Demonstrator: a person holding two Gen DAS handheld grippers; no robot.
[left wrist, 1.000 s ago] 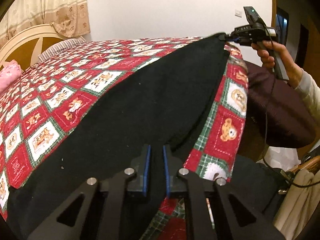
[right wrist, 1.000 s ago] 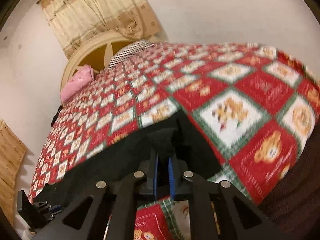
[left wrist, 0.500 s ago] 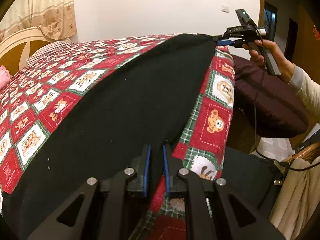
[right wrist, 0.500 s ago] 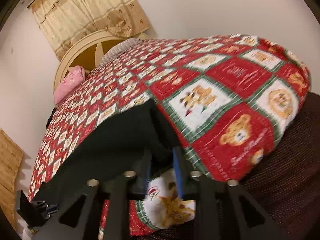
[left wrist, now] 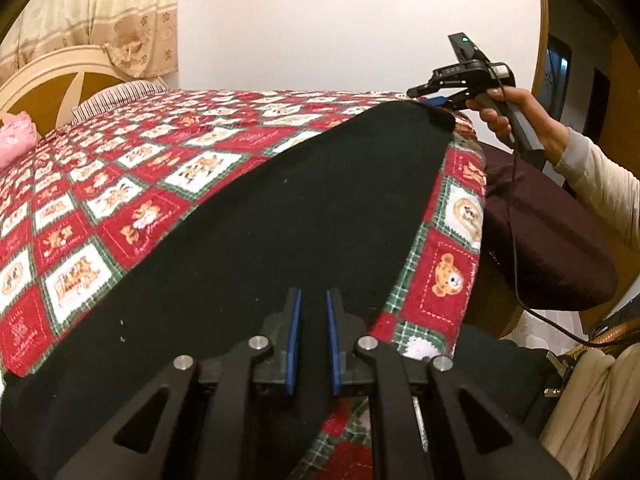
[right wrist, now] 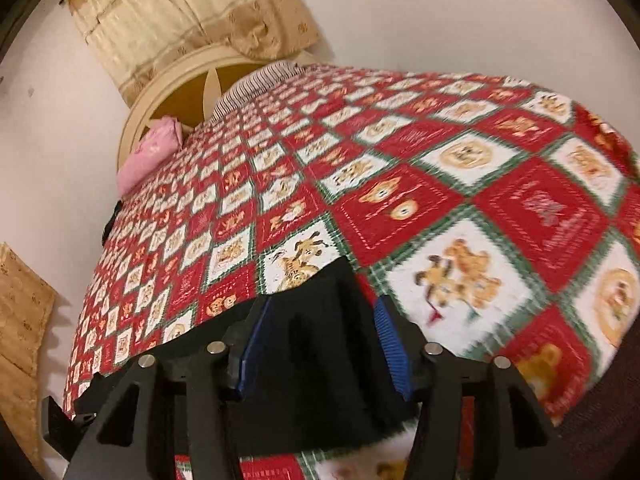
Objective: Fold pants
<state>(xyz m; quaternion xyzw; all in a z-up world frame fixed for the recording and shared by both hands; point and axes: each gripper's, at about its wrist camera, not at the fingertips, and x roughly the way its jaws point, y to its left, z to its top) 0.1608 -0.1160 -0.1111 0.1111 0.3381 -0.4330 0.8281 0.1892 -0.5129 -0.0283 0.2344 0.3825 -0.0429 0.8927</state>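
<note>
The pants (left wrist: 280, 208) are seen as a long black stretch of plain, matte cloth laid along the near edge of a bed, over a red, white and green quilt (left wrist: 120, 200) printed with bears. A few pale specks of lint are dotted on the fabric. One end is drawn out flat toward the far corner of the bed; the other end is gathered at the near corner.

In the left wrist view the left gripper (left wrist: 312, 312) is shown with its blue pads drawn close together and black cloth clamped between them. Farther off, the right gripper (left wrist: 434, 100) is seen held in the person's right hand (left wrist: 516, 116), its tip just beside the far end of the pants. A cream sleeve, a trailing cable and a dark brown cushion (left wrist: 552, 248) beside the bed are shown only here.

In the right wrist view the right gripper (right wrist: 326, 332) is seen from behind. Its jaws are closing but stand clearly apart, and a fold of the black pants (right wrist: 316, 360) lies between the pads without being pressed. A pink pillow (right wrist: 150, 152), a striped pillow (right wrist: 256, 84), a cream headboard and beige curtains are shown more fully here.

No containers can be made out with certainty in either view.
</note>
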